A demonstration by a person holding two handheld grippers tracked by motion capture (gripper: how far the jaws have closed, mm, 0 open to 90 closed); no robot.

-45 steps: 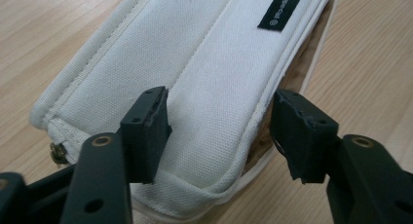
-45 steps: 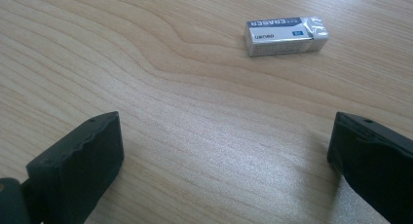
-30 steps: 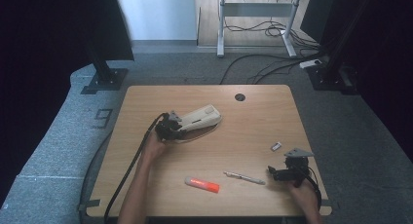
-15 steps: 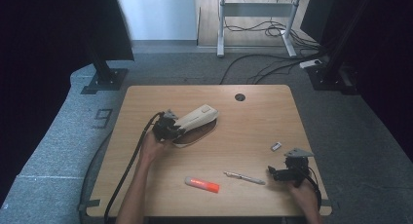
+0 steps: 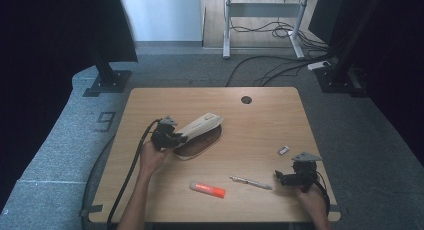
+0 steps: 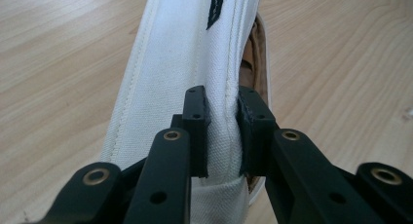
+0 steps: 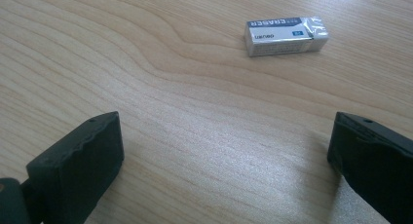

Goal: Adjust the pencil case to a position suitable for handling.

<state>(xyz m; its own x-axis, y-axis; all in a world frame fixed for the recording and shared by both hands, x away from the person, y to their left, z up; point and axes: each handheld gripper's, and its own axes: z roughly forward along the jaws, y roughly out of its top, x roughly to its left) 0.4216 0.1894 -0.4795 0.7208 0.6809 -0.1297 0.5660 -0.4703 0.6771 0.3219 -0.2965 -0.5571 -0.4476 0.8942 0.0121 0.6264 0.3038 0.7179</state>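
Now the left gripper [image 5: 167, 135] has its jaws closed on a thin fold of the white pencil case [image 6: 195, 63], lifted over its brown inside at the bench [image 5: 260, 120] centre. Such canvas may slip out. The right gripper [image 7: 224, 156] waits wide open, holding nothing, near the eraser [image 7: 286, 35].

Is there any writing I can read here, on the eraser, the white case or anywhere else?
"ERASER": on the small white eraser in its paper sleeve, printed upside down.
A second word beneath it: too unclear to read.
"9": marked on the grey carpet floor left of the table.
Dark tag on the white fabric case: too blurred to read.
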